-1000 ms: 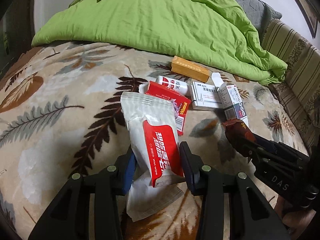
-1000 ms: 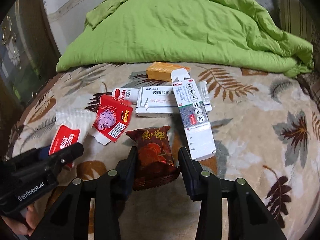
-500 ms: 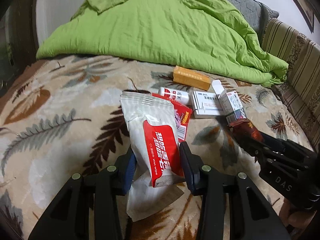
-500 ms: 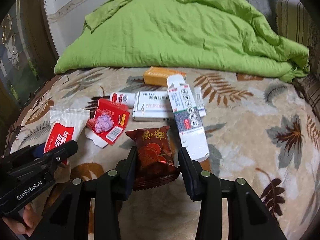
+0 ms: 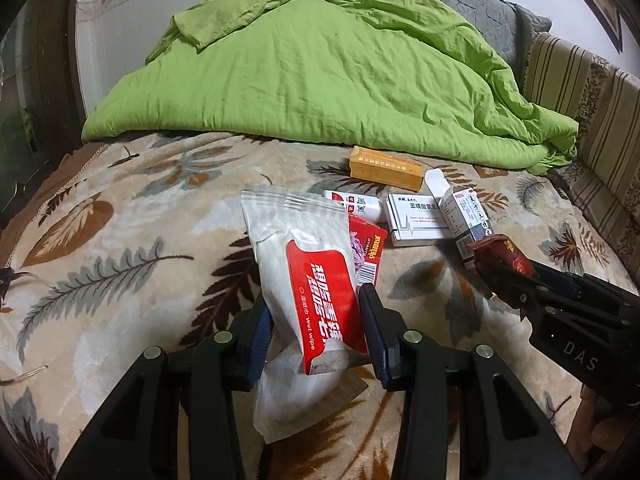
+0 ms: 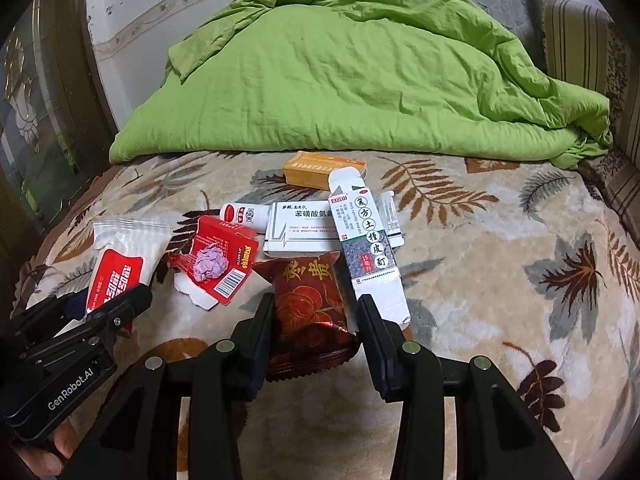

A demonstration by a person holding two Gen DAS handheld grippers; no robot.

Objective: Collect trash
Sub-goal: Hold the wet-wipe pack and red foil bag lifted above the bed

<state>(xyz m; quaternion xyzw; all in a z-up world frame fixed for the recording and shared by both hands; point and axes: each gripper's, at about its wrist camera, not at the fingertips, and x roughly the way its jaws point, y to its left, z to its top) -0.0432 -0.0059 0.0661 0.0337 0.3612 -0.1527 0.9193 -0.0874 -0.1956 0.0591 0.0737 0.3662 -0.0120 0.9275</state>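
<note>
Crinkly foil and film, light and slippery: the left gripper (image 5: 316,330) pinches a wet-wipe packet (image 5: 308,280) mid-body above the bed's leaf-print blanket (image 5: 120,248), while the right gripper (image 6: 316,332) clamps a dark red snack pouch (image 6: 310,308).

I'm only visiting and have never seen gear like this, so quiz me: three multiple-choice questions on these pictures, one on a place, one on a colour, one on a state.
1. Where does the orange box lie?
A. on the green quilt
B. on the leaf-print blanket, just in front of the green quilt
C. in a hand-held gripper

2. What colour is the snack packet in the right hand-held gripper?
A. dark red
B. blue
C. white

3. What is the state of the left hand-held gripper?
A. wide open and empty
B. lying on the bed
C. closed on the wet wipe pack

Answers: 1 B, it sits on the leaf-print blanket beside the edge of the green quilt. 2 A, the foil is dark red with gold print. 3 C, both pads press its sides.
</note>
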